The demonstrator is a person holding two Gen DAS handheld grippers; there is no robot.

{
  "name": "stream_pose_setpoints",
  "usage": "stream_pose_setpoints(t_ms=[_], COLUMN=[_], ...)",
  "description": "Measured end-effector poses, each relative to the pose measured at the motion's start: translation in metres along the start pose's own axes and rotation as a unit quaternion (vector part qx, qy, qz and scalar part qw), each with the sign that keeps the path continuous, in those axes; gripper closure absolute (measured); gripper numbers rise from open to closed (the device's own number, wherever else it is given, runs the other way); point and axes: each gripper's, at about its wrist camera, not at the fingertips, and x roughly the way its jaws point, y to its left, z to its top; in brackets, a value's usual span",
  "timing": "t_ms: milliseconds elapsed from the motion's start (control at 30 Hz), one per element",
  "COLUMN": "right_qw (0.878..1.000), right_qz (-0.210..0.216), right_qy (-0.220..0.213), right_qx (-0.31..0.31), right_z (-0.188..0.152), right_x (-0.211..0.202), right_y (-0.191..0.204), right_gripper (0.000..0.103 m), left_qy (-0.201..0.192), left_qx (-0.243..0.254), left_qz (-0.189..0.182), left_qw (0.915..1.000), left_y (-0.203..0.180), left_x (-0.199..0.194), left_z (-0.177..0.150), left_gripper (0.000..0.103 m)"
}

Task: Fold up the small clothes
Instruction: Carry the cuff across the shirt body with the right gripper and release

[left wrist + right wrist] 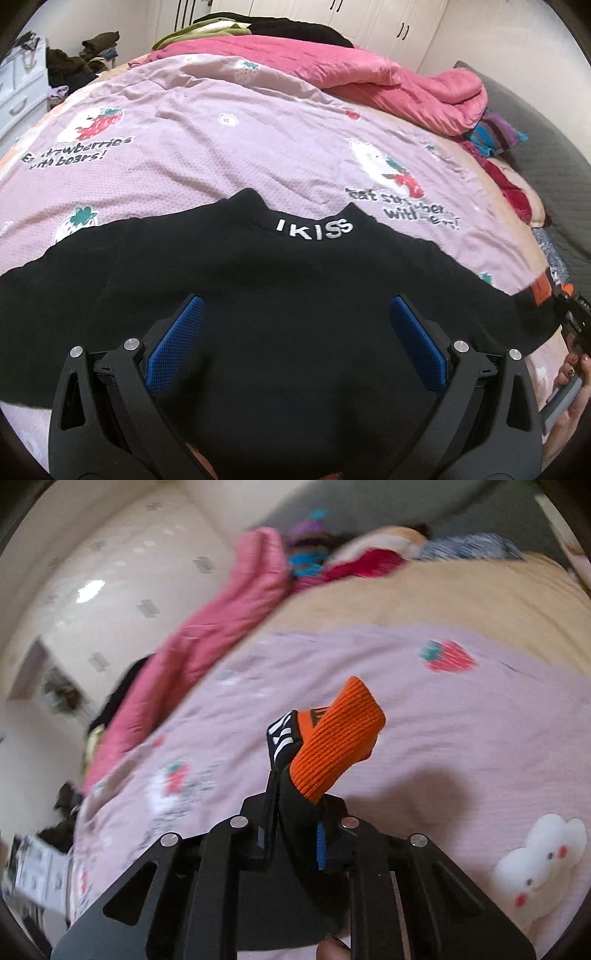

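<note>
A black sweater [295,277] with "IKISS" in white on its collar lies flat on the lilac bed cover [221,147], collar away from me. My left gripper [296,301] hovers over the sweater's middle, its blue pads [177,339] wide apart and open, with nothing between them. In the right wrist view my right gripper [291,786] is shut on the sweater's black sleeve [282,734], which has white stripes. The ribbed orange cuff [332,746] sticks up beyond the fingertips, lifted off the bed. The cuff [542,291] also shows at the left wrist view's right edge.
A rumpled pink quilt [369,74] and a striped pillow [495,133] lie at the bed's far side. White drawers [18,92] and piled clothes [96,51] stand at the left, and wardrobe doors [369,18] behind. A hand [569,369] holds the right gripper's handle.
</note>
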Motion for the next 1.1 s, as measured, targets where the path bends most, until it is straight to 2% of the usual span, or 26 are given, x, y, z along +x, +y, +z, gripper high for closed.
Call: stream_pose_setpoints(t_ms=[67, 200, 400, 567, 933, 1100], right_qw=[0.999, 0.994, 0.982, 0.971, 0.947, 0.936], right_qz=[0.027, 0.073, 0.116, 0.138, 0.158, 0.162], right_qy=[-0.011, -0.011, 0.022, 0.045, 0.088, 0.106], right_qx=[-0.027, -0.075, -0.146, -0.189, -0.266, -0.295], right_z=[-0.003, -0.014, -0.043, -0.071, -0.134, -0.16], right_x=[-0.006, -0.011, -0.001, 0.003, 0.017, 0.023], right_y=[0.022, 0.057, 0.108, 0.144, 0.198, 0.212], right_gripper=[0.088, 0.088, 0.088, 0.088, 0.088, 0.088], left_qy=[-0.001, 0.0, -0.01, 0.008, 0.027, 0.045], left_qx=[-0.004, -0.027, -0.054, -0.088, -0.135, -0.161], left_qz=[-0.007, -0.045, -0.073, -0.135, -0.158, -0.176], left_qw=[1.0, 0.9986, 0.9958, 0.9868, 0.9778, 0.9702], left_y=[0.001, 0.007, 0.02, 0.034, 0.06, 0.071], left_x=[-0.004, -0.015, -0.03, -0.032, -0.024, -0.013], left_z=[0.001, 0.003, 0.003, 0.0, -0.009, -0.013], left_gripper=[0.009, 0.009, 0.009, 0.009, 0.009, 0.009])
